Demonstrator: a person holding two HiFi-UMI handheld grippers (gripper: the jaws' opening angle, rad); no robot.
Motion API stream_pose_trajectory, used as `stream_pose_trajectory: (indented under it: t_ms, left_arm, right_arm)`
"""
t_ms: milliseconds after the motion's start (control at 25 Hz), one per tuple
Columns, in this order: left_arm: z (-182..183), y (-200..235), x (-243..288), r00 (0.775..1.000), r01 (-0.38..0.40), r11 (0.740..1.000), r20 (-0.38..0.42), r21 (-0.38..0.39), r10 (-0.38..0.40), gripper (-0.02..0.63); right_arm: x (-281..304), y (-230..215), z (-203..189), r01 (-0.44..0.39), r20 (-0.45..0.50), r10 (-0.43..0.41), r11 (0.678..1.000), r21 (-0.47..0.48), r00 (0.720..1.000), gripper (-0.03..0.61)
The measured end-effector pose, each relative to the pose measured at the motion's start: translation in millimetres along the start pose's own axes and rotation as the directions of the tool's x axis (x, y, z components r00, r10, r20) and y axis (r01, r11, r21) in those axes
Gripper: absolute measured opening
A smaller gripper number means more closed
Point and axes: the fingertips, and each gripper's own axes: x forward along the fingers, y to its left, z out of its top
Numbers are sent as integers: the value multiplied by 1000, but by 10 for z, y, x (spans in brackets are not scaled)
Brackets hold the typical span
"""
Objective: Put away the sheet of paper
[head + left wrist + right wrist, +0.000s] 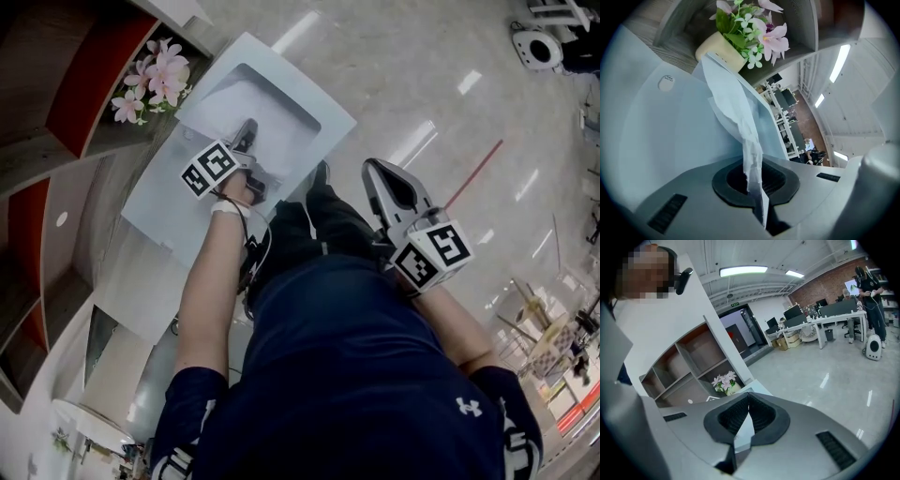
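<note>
In the left gripper view a crumpled white sheet of paper (pixel 736 108) is pinched between the jaws of my left gripper (pixel 758 190), which is shut on its lower end. The sheet trails forward towards a flower pot. From the head view, the left gripper (pixel 246 133) reaches into the recessed top of a white unit (pixel 309 117), where the paper (pixel 223 105) shows pale against it. My right gripper (pixel 377 171) hangs over the shiny floor to the right of the person's legs. Its jaws meet at the tips with nothing between them (pixel 749 394).
Pink flowers in a cream pot (pixel 155 80) (pixel 754 33) (pixel 723 380) stand on a wooden shelf unit (pixel 56 122) right behind the white unit. A round white device (pixel 536 47) sits on the floor at the far right. Desks and people are far across the room.
</note>
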Motion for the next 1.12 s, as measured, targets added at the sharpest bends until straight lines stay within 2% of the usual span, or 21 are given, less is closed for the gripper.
stream_pose_trajectory:
  t_ms: [280, 320, 400, 480, 560, 640, 920, 1040, 1120]
  left_arm:
    - [-8, -23, 152, 1000, -27, 999, 7, -22, 27, 18]
    - [-4, -30, 153, 999, -31, 999, 7, -18, 31, 40]
    - [-9, -53, 139, 999, -46, 999, -4, 2, 46, 159]
    - [-15, -88, 91, 998, -63, 998, -16, 29, 64, 230]
    - [-13, -131, 15, 997, -72, 996, -19, 46, 73, 281]
    - [2, -157, -96, 998, -62, 997, -10, 38, 63, 305]
    - [202, 26, -810, 992, -65, 997, 102, -50, 70, 314]
    - [314, -125, -1139, 988, 21, 997, 153, -79, -9, 300]
    - [374, -346, -1344, 977, 119, 988, 189, -99, -99, 217]
  right_arm:
    - [-85, -118, 41, 16, 3, -16, 1000, -2, 1000, 14]
    - [-89, -119, 51, 14, 4, -14, 1000, -4, 1000, 14]
    - [-92, -113, 73, 8, 8, -8, 1000, -7, 1000, 14]
    - [-78, -87, 93, -2, 10, 2, 1000, -11, 1000, 14]
    - [-46, -35, 110, -19, 10, 19, 1000, -17, 1000, 14]
    - [-6, 33, 119, -41, 8, 41, 999, -26, 999, 14]
    - [111, 282, 151, -108, -10, 108, 992, -67, 994, 14]
    - [175, 413, 173, -136, -16, 135, 987, -92, 991, 14]
    - [225, 499, 204, -154, -16, 153, 982, -112, 988, 14]
